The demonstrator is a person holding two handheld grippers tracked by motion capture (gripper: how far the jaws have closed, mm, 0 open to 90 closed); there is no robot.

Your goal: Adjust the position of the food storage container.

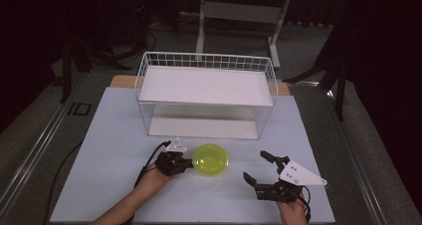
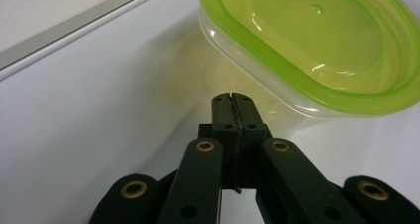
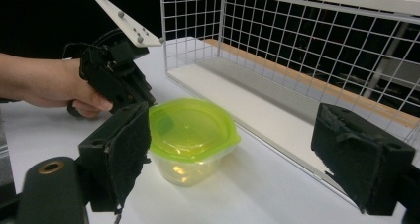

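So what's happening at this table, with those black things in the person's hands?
A person holds a two-jaw claw in each hand. The left claw, jaws shut and holding nothing, sits right beside a clear tub with a green lid. The right claw waits apart from it, jaws wide open. The tub stands on the table before a white wire shelf rack.

— what sort of place is this looking like?
— a lab or test room. a pale board (image 1: 114, 150) is lying on a table, dark curtains are hanging all round, cables (image 1: 144, 36) are trailing over the grey floor (image 1: 308, 46).
— anything else?
— a white stand (image 1: 239, 16) is standing behind.
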